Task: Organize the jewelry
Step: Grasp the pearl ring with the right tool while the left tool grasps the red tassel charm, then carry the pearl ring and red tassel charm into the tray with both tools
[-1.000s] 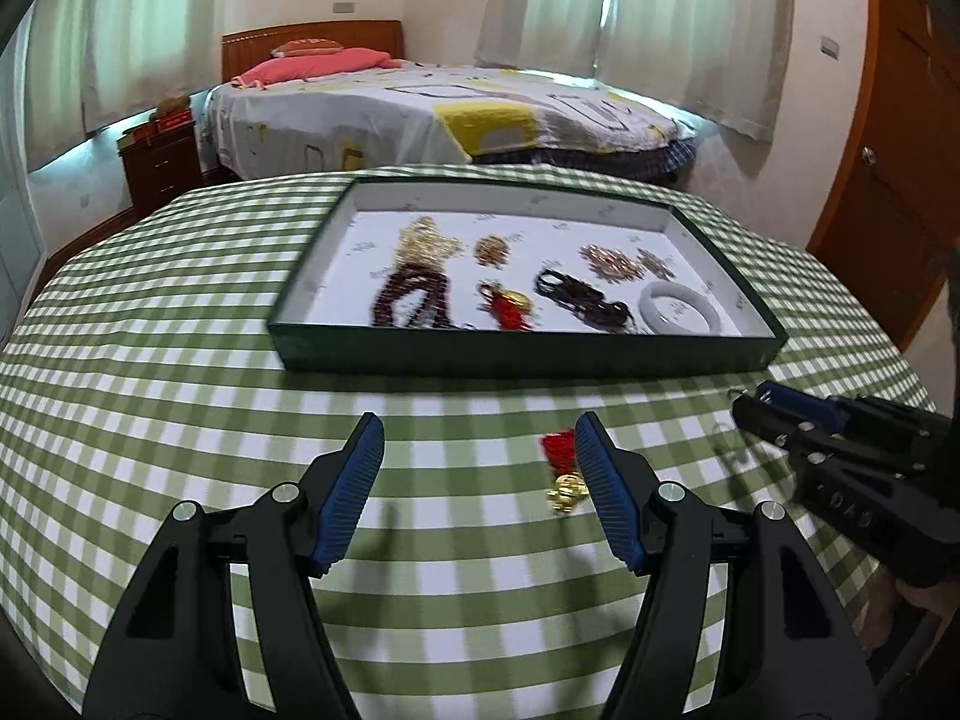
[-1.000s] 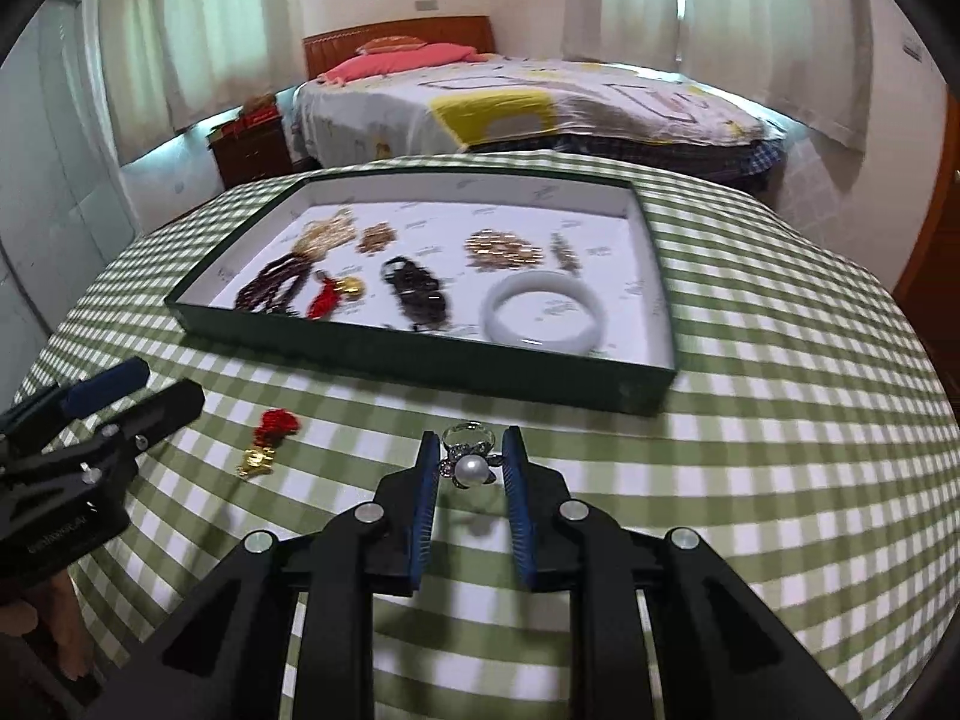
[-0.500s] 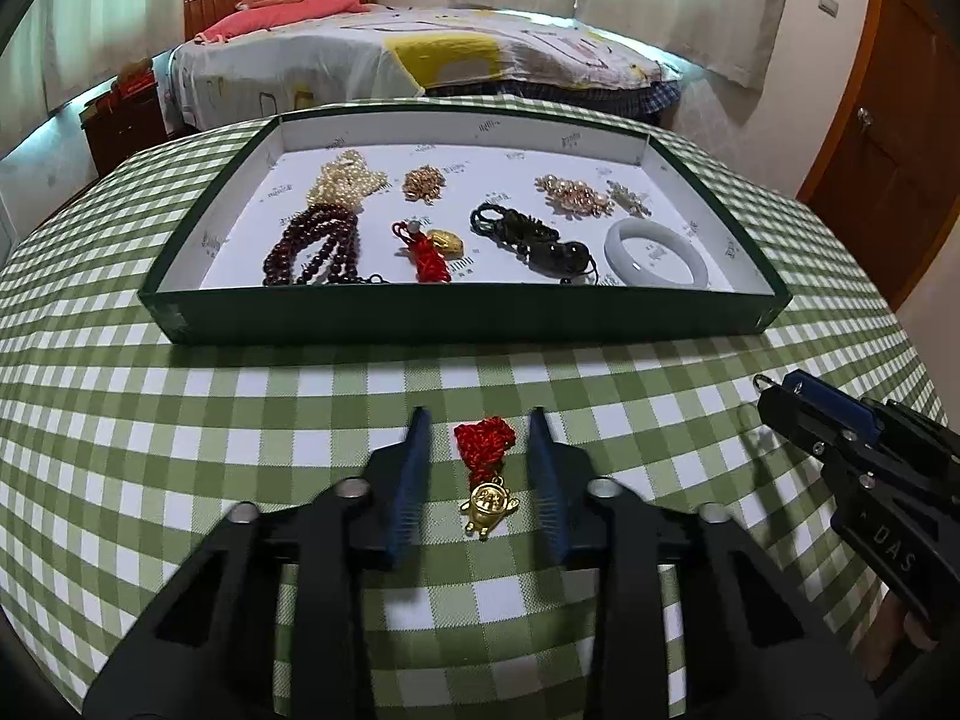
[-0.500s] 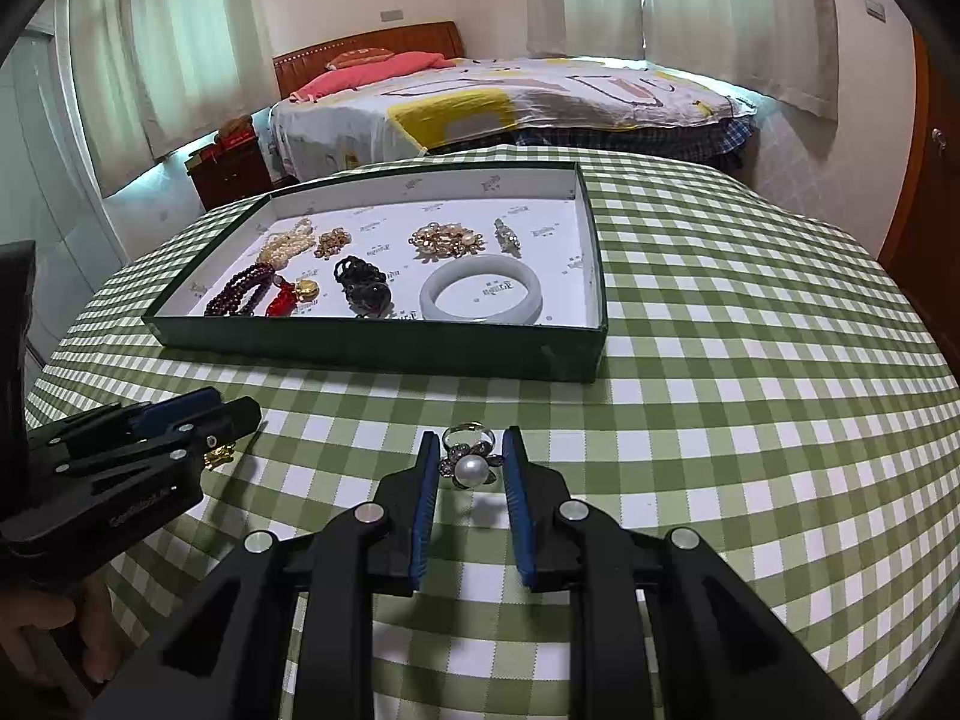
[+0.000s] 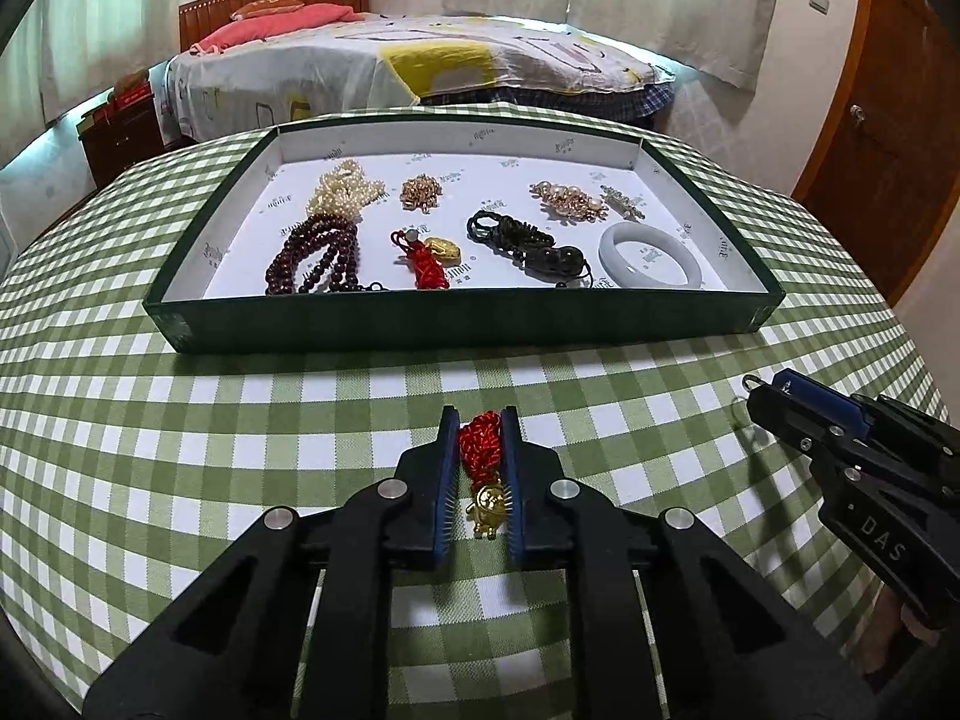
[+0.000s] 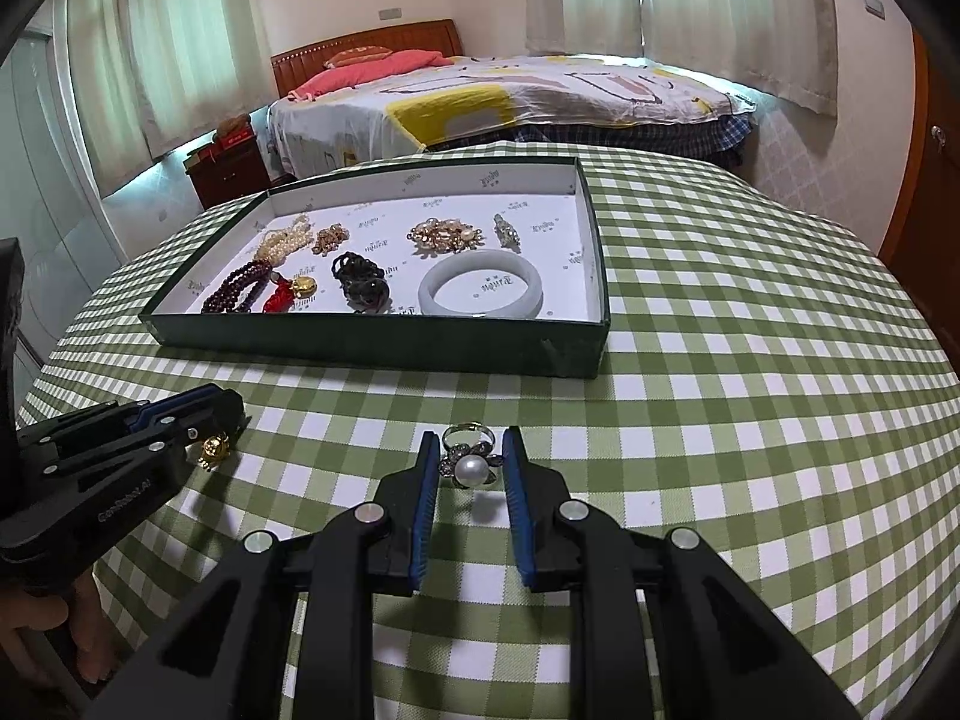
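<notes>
My left gripper [image 5: 480,426] is shut on a red-tasselled gold charm [image 5: 483,468], held just above the green checked tablecloth in front of the dark green jewelry tray [image 5: 456,324]. My right gripper [image 6: 469,450] is shut on a pearl ring [image 6: 469,468], a little to the right of the tray's front. The left gripper and its gold charm [image 6: 215,449] show at the left of the right wrist view. The right gripper [image 5: 768,387] shows at the right of the left wrist view. The tray [image 6: 384,342] holds several pieces: dark red beads [image 5: 318,252], a white bangle [image 5: 651,249], a black cord pendant [image 5: 528,243].
The round table's edge curves close on both sides. A bed [image 5: 420,66] stands behind the table, a wooden door [image 5: 888,120] at right, a nightstand [image 5: 120,132] at left.
The left gripper moved in over the red tassel charm, closed on it and lifted it slightly. The right gripper kept hold of the pearl ring and drifted a little.
</notes>
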Available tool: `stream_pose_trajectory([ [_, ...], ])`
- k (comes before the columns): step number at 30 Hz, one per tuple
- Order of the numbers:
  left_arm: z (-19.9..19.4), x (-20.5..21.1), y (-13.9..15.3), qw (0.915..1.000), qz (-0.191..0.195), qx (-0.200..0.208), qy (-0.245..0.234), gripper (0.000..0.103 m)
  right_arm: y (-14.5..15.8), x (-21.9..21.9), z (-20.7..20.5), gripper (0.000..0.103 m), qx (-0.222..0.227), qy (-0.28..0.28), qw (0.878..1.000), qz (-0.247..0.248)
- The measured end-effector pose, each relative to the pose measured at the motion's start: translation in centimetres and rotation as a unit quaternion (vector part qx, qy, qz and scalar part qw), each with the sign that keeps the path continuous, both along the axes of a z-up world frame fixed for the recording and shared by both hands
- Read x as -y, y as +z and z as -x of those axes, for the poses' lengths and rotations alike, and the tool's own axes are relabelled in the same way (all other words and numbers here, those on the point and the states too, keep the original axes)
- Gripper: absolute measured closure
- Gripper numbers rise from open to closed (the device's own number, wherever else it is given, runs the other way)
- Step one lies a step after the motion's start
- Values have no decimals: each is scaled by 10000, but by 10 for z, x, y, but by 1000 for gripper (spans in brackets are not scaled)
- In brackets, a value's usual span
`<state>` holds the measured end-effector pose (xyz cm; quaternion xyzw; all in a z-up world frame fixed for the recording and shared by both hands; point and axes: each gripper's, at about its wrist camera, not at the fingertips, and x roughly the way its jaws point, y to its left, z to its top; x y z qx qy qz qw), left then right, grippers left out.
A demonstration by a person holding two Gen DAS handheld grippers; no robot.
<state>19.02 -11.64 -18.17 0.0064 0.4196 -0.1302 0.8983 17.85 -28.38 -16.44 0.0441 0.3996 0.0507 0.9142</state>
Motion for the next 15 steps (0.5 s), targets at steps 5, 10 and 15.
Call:
stream_pose_trajectory([
  [5, 4, -2, 5, 10000, 28, 66, 3, 89, 0, -1, 0, 81, -4, 2, 10000, -9],
  [10, 7, -5, 12, 9998, 42, 185, 2, 89, 2, -4, 1, 81, 39, 28, 10000, -10],
  [15, 13, -11, 25, 9994, 140, 313, 26, 89, 12, -9, 5, 81, 127, 85, 9999, -28],
])
